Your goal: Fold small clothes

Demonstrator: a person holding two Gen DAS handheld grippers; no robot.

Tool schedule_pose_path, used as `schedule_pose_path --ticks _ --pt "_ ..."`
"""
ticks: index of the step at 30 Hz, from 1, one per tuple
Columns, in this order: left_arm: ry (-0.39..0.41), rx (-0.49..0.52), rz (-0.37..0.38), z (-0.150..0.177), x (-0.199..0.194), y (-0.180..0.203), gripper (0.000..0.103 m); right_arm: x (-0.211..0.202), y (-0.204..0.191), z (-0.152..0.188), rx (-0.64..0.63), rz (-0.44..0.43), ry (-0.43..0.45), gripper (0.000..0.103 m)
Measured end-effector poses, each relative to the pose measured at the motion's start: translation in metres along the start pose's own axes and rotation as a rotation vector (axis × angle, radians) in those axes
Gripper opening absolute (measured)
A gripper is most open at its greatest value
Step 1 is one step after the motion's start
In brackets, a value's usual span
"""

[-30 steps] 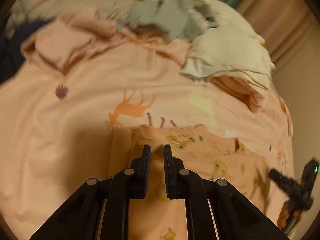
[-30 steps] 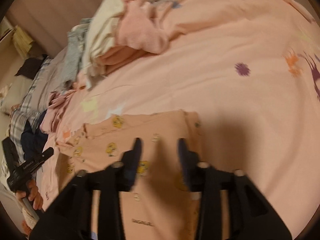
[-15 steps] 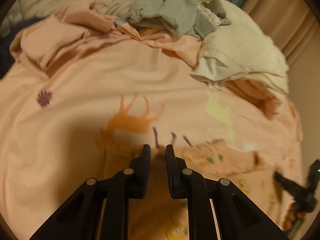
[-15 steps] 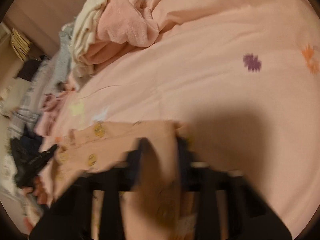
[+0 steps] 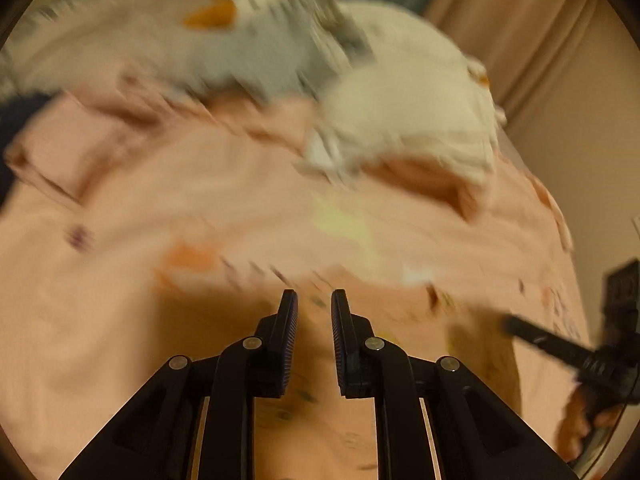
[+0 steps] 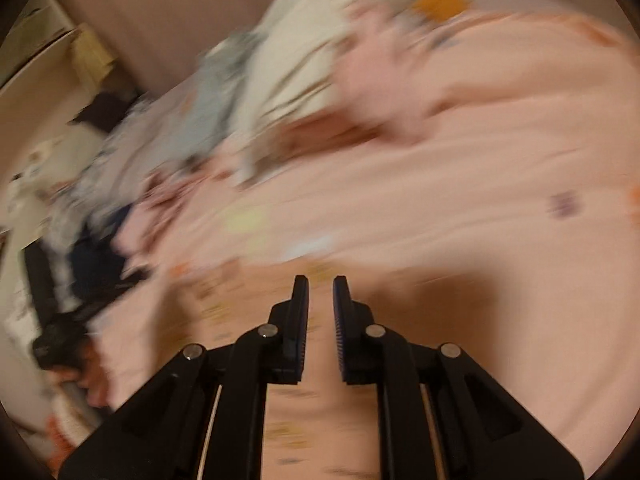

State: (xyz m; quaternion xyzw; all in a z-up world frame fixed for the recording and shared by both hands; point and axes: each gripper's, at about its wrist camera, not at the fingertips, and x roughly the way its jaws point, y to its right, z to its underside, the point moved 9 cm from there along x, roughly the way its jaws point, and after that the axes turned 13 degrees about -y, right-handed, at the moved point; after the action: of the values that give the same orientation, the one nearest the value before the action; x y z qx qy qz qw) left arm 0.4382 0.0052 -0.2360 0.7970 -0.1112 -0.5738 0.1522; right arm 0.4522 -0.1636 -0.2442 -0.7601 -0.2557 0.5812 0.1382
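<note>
A small peach garment with yellow prints [image 5: 320, 412] lies on the pink bedspread [image 5: 120, 300]. It passes between the fingers of my left gripper [image 5: 314, 300], which is shut on it. In the right wrist view the same garment [image 6: 320, 412] runs between the fingers of my right gripper [image 6: 320, 286], also shut on it. Each gripper shows at the edge of the other's view: the right one [image 5: 580, 356], the left one [image 6: 64, 340]. Both frames are motion-blurred.
A pile of unfolded clothes, cream [image 5: 412, 120], grey [image 5: 272, 64] and pink [image 5: 80, 140], lies at the far side of the bed. More clothes [image 6: 120, 200] lie along the bed's left edge. Curtains [image 5: 500, 12] hang behind.
My right gripper closed from open onto the peach garment. Both grippers have moved with the garment's edge, lifting and carrying it across the bed; the views are now blurred.
</note>
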Motion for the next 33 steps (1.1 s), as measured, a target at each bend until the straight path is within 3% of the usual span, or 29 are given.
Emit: schedule_pose_path --ticks 4,6,7,10,12,14,17,18,21,23,24,25,27,29,31,33 --pt "-0.097 -0.03 -0.074 0.01 0.049 -0.009 0.013 0.07 -0.027 0.015 -0.03 -0.028 -0.154 0.011" --pt "-0.047 -0.065 -0.078 0.0 0.052 -0.014 0.013 0.099 -0.018 0.014 0.012 0.011 -0.185 0.005" --pt "-0.029 -0.067 -0.093 -0.006 0.05 -0.015 0.013 0.102 -0.016 0.007 0.015 0.015 -0.154 0.0" --pt "-0.012 -0.13 -0.151 -0.018 0.047 -0.03 0.013 0.101 -0.007 -0.007 0.037 0.023 -0.109 0.0" --pt "-0.025 -0.179 -0.1 -0.018 0.039 -0.038 0.013 0.094 0.002 -0.013 0.111 0.012 -0.091 0.0" --pt "0.016 -0.157 -0.077 -0.015 0.017 -0.038 0.013 0.071 0.005 -0.01 0.117 -0.018 -0.055 0.009" --pt "0.069 -0.053 -0.13 0.001 -0.012 -0.03 0.013 0.035 0.011 -0.002 0.059 0.076 0.009 0.009" --pt "0.056 -0.025 -0.128 0.005 -0.012 -0.026 0.013 0.025 0.014 0.002 0.054 0.095 0.014 0.009" --pt "-0.058 0.013 -0.126 0.027 0.012 -0.021 0.013 0.018 0.023 0.022 0.099 0.013 -0.033 0.009" --pt "-0.084 -0.002 -0.2 0.031 0.03 -0.036 0.013 0.023 0.04 0.032 0.116 0.072 -0.049 0.008" --pt "-0.061 -0.003 -0.206 0.029 0.032 -0.042 0.013 0.027 0.053 0.035 0.116 0.172 -0.038 0.0" --pt "-0.03 0.003 -0.205 0.027 0.03 -0.045 0.013 0.032 0.065 0.037 0.115 0.249 -0.033 0.0" --pt "-0.062 -0.037 -0.192 0.026 0.022 -0.053 0.013 0.032 0.077 0.039 0.141 0.14 -0.017 0.0" --pt "-0.059 -0.089 -0.252 0.025 0.004 -0.062 0.013 0.018 0.093 0.044 0.273 0.014 -0.025 0.0" --pt "0.018 -0.076 -0.265 0.028 -0.031 -0.061 0.013 -0.006 0.099 0.051 0.317 -0.013 0.011 0.01" --pt "0.069 -0.031 -0.225 0.041 -0.054 -0.049 0.013 -0.03 0.09 0.065 0.283 0.014 0.061 0.011"
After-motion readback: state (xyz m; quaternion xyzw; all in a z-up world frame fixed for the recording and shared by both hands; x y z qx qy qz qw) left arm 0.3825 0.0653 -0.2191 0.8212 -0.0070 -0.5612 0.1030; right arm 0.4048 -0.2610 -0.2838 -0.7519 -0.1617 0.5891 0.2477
